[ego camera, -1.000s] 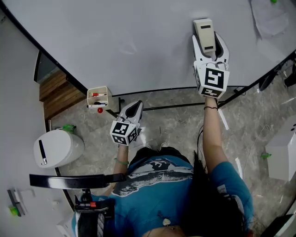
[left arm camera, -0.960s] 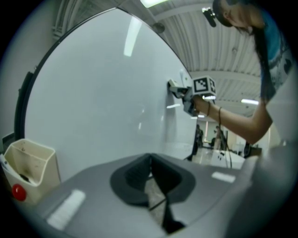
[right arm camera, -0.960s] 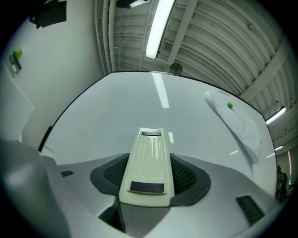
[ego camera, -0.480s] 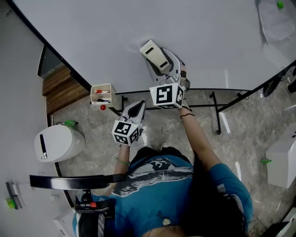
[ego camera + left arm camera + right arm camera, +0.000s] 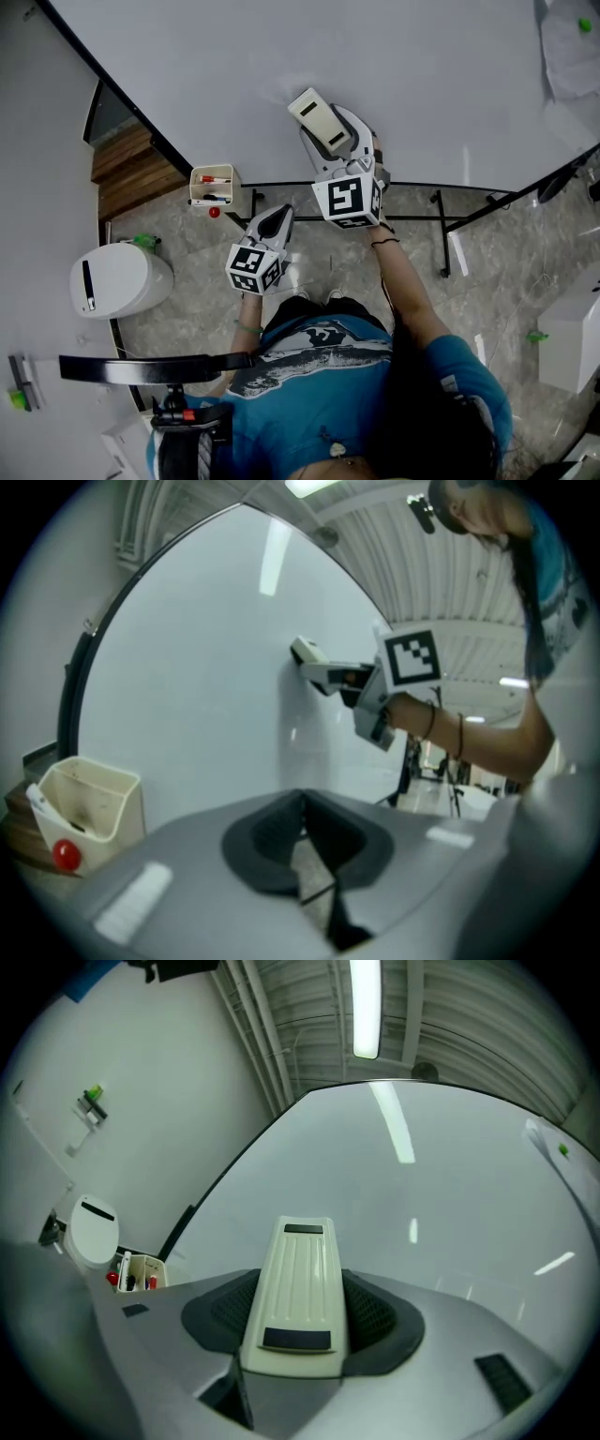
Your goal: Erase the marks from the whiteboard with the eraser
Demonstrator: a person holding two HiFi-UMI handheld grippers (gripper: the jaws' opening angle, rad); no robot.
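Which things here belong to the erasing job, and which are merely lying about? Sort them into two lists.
In the job: whiteboard; eraser; right gripper, shut on the eraser.

Lying about: cream marker holder; white bin; left gripper, shut and empty.

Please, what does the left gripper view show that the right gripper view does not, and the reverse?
Only the left gripper view: the right gripper from the side with its marker cube, the person's forearm, and the left gripper, jaws together on nothing. Only the right gripper view: the ribbed top of the eraser between the right jaws, and a white rounded container. Both: the whiteboard, the eraser, the cream pen holder.
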